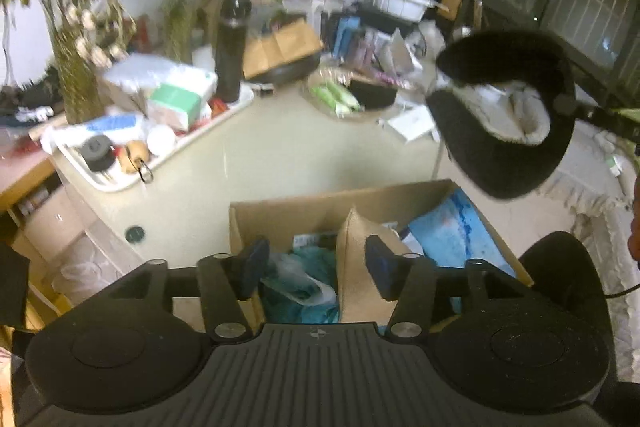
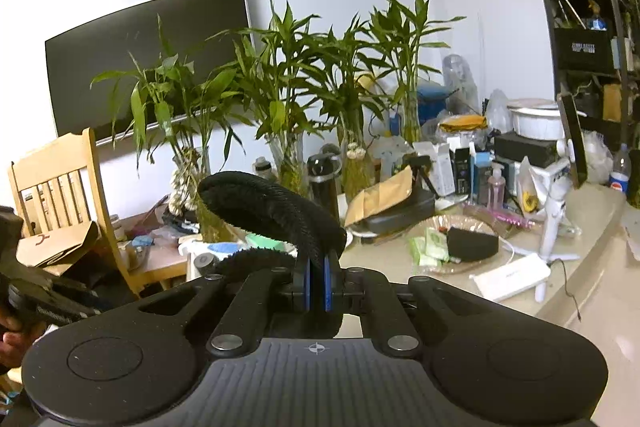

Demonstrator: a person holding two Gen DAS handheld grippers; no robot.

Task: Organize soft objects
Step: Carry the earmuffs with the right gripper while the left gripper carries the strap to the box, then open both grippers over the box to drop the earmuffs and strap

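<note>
Two hand-held grippers are in play. The left hand-held gripper (image 1: 316, 269) has its jaws parted with nothing pinched between them, poised over one open cardboard box (image 1: 400, 197). The right hand-held gripper (image 2: 318, 285) is clamped tight on one black neck pillow (image 2: 276, 211); in the left wrist view that same pillow (image 1: 504, 155) hangs in the air above and to the right of the box, its pale lining showing inside the curve.

Inside the box, three soft things can be counted: one tan cushion (image 1: 356, 267) standing on edge, one blue fabric piece (image 1: 452, 231) against the right wall, and one teal bundle under clear plastic (image 1: 296, 287) (what it is cannot be told).

The box's near wall is hidden behind the left gripper's body, and its bottom is not visible. The desk (image 1: 256, 163) behind carries one white tray (image 1: 168, 157) and one black bottle (image 1: 231, 51); the clutter farther back is too blurred to count. In the right wrist view the pillow's lower arm is mostly hidden by the gripper.
</note>
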